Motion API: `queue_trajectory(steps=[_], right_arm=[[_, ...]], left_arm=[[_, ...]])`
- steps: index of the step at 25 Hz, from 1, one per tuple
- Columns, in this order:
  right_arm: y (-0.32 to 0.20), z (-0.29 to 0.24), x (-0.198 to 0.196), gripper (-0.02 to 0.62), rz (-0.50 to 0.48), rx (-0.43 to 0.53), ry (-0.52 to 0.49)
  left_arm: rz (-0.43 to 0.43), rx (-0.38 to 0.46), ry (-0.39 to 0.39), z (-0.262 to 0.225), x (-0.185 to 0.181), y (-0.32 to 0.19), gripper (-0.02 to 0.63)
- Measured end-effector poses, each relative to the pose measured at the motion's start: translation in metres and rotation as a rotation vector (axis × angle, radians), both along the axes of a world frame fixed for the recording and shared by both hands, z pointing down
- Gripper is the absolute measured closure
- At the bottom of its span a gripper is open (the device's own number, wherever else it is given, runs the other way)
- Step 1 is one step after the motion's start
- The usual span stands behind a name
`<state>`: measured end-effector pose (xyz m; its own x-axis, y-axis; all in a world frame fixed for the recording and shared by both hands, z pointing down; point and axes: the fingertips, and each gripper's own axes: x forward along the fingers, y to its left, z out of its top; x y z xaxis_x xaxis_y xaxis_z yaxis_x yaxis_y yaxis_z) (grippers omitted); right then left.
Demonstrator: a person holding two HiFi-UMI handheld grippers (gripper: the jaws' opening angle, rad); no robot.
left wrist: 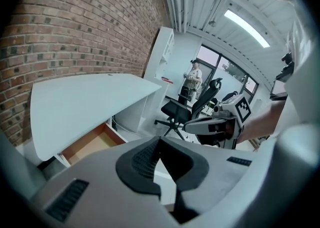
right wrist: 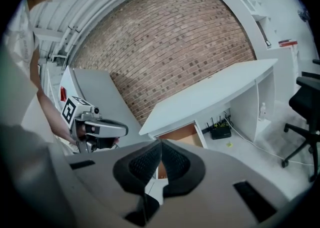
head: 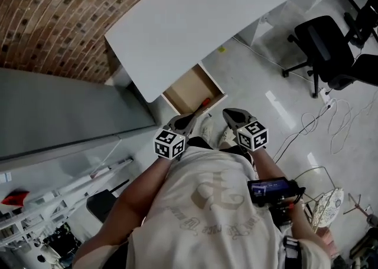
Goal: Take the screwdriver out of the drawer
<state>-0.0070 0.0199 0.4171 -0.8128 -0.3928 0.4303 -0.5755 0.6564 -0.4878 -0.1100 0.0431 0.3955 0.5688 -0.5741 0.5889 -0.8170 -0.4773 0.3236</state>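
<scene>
An open wooden drawer (head: pixel 190 88) sticks out from under the white desk (head: pixel 201 20). At its near right corner lies a small red-handled tool, seemingly the screwdriver (head: pixel 205 102). Both grippers hover side by side just in front of the drawer. My left gripper (head: pixel 184 121) is shut and holds nothing, and my right gripper (head: pixel 231 117) is also shut and holds nothing. The left gripper view shows shut jaws (left wrist: pixel 159 142) aimed past the drawer (left wrist: pixel 90 143), with the right gripper (left wrist: pixel 220 122) beside them. From the right gripper (right wrist: pixel 161 144), the drawer (right wrist: pixel 181 134) lies straight ahead.
A brick wall (head: pixel 53 14) runs behind the desk and a grey panel (head: pixel 59 114) stands at the left. A black office chair (head: pixel 328 43) and loose cables (head: pixel 331 120) are on the floor at the right. A router (right wrist: pixel 219 131) sits under the desk.
</scene>
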Motion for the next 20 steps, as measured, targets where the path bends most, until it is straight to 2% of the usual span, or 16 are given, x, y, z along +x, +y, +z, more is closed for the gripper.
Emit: queue_trajectory(steps=[13, 20], right_arm=[[-0.005, 0.028, 0.003, 0.572, 0.237, -0.093, 0.072], [-0.01, 0.045, 0.004, 0.572, 0.331, -0.125, 0.087]], left_arm=[[0.166, -0.099, 0.044, 0.051, -0.013, -0.022, 0.588], [0.246, -0.138, 0.038, 0.078, -0.019, -0.032, 0.588]])
